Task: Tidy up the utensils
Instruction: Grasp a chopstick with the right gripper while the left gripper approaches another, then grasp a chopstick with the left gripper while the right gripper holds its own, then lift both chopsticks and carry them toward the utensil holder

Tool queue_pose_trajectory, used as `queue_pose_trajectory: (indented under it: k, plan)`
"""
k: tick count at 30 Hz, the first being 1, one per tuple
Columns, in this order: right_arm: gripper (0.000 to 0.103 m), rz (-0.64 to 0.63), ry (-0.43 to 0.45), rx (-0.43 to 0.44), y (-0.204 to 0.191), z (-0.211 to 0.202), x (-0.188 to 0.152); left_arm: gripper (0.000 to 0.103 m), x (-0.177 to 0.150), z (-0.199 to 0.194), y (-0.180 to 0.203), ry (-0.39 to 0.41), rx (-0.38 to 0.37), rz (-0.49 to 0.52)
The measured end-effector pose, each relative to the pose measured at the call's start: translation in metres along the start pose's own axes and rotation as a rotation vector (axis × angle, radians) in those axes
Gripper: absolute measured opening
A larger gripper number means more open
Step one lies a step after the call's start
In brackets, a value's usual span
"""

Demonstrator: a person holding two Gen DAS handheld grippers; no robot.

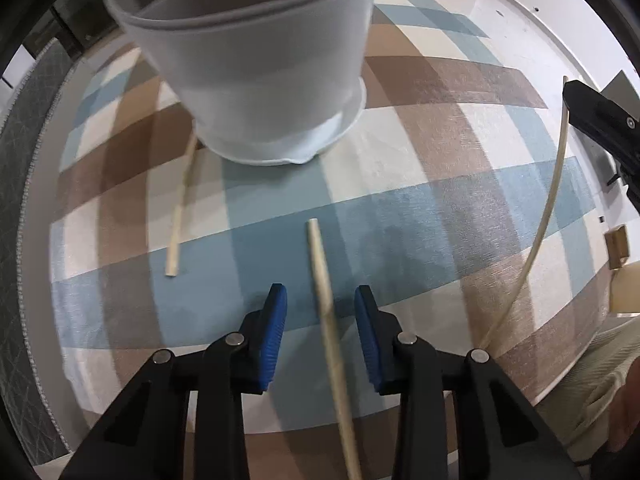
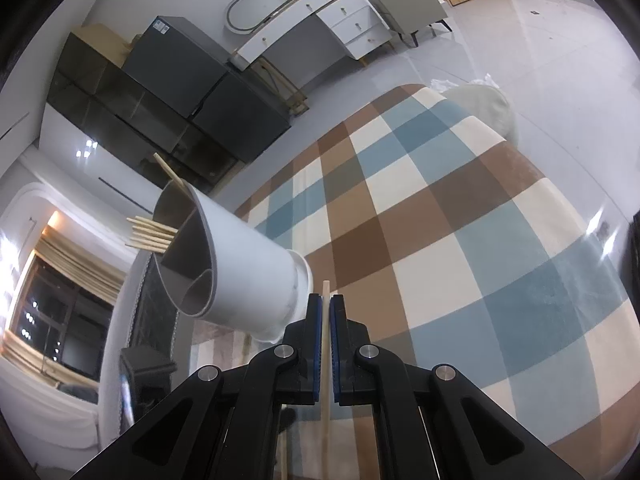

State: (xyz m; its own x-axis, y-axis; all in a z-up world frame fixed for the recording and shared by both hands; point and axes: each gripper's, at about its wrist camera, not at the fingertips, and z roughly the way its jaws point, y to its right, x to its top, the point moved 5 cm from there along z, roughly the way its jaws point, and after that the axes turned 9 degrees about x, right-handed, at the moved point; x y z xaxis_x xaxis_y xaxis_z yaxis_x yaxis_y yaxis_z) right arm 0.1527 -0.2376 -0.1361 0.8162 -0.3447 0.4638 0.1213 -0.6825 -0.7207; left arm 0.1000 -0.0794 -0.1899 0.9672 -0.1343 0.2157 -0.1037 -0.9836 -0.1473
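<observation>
Chopstick (image 1: 326, 308) lies between left gripper (image 1: 320, 300) pads, untouched, jaws apart; white holder (image 1: 256, 80) ahead. Right gripper (image 2: 325, 300) clamps another chopstick (image 2: 325, 296).

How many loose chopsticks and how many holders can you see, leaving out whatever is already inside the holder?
Chopsticks: 3
Holder: 1
Total: 4
</observation>
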Motion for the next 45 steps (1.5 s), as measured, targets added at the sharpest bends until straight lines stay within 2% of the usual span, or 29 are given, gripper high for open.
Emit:
queue_pose_trajectory:
  k: [5,7,9,15,18,23,28,32,37,45]
  plan:
    - [0.003,0.009,0.0,0.001,0.002,0.001,0.002,0.026,0.012,0.005,0.009,-0.039,0.004,0.005]
    - [0.003,0.013,-0.003,0.001,0.002,0.002,0.001,0.011,0.015,0.006,0.009,-0.058,0.003,-0.003]
    - [0.003,0.015,-0.005,0.0,0.003,0.002,0.001,0.002,0.019,0.007,0.01,-0.077,-0.012,-0.017]
    - [0.003,0.005,-0.006,-0.006,0.002,0.001,0.0,0.001,0.029,0.006,0.016,-0.072,-0.029,0.011]
    - [0.003,-0.004,-0.009,-0.013,0.001,0.0,-0.002,0.001,0.03,-0.006,0.01,-0.023,-0.057,-0.028]
    - [0.003,-0.036,-0.015,-0.016,-0.007,-0.002,-0.008,0.001,0.027,-0.034,-0.006,0.105,-0.09,-0.094]
    - [0.003,-0.129,-0.014,-0.034,-0.026,-0.006,-0.021,0.001,0.012,-0.075,-0.024,0.287,-0.119,-0.133]
    - [0.003,-0.217,0.019,-0.038,-0.046,-0.014,-0.027,0.001,0.006,-0.103,-0.035,0.419,-0.145,-0.169]
    - [0.003,-0.283,0.06,-0.043,-0.066,-0.023,-0.038,0.001,0.002,-0.118,-0.042,0.474,-0.17,-0.178]
    - [0.003,-0.413,0.101,-0.073,-0.095,-0.034,-0.053,0.001,-0.013,-0.122,-0.047,0.461,-0.203,-0.155]
